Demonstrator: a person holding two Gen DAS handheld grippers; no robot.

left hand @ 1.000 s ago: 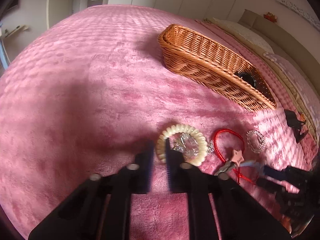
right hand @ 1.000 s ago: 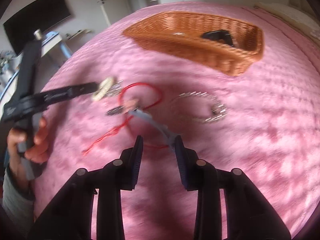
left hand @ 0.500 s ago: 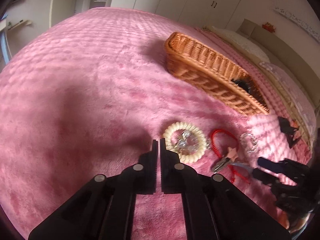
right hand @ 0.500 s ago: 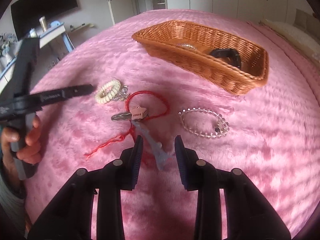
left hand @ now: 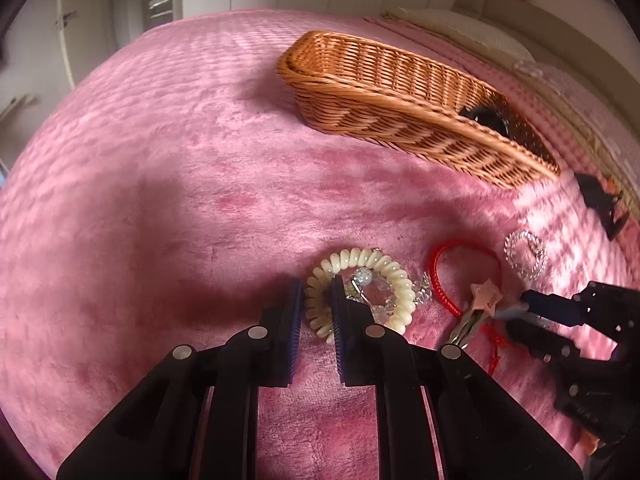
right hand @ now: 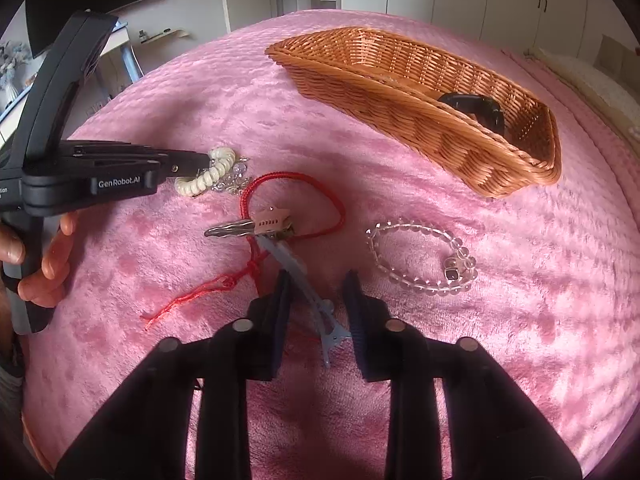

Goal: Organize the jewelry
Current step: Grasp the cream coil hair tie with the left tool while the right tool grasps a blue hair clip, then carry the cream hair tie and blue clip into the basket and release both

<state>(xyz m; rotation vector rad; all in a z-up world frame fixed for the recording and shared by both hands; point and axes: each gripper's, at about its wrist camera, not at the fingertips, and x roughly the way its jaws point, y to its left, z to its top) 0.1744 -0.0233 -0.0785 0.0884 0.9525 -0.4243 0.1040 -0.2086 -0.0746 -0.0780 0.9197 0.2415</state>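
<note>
Pink plush bedspread [left hand: 168,184] covers the bed and carries everything; its deep, soft pile will let thin pieces sink in, so expect your claw tips to drag fibres. Your left claw [left hand: 316,300] stands spread, its two fingers straddling the near rim of the cream spiral bracelet [left hand: 394,280], one finger outside the ring and one inside, not yet closed on it. That coil is light, springy plastic and will squash and stretch: pinch across a single run of coil at the rim, not the crystal charm cluster [left hand: 372,290] lying inside it, which looks brittle and likely to snag. Your right claw [right hand: 318,284] is also spread, with the pale blue hair clip [right hand: 304,280] lying between its fingers; the clip is thin, stiff and smooth, so grip it mid-length across its flat sides. Just beyond, a metal clip with a star [right hand: 260,226] lies over the limp red cord bracelet [right hand: 296,178]. Right of the clips sits the clear bead bracelet [right hand: 420,280], slippery and loose. Farther back stands the wicker basket [right hand: 400,112], rigid and ridged, already holding a black item [right hand: 476,106].
</note>
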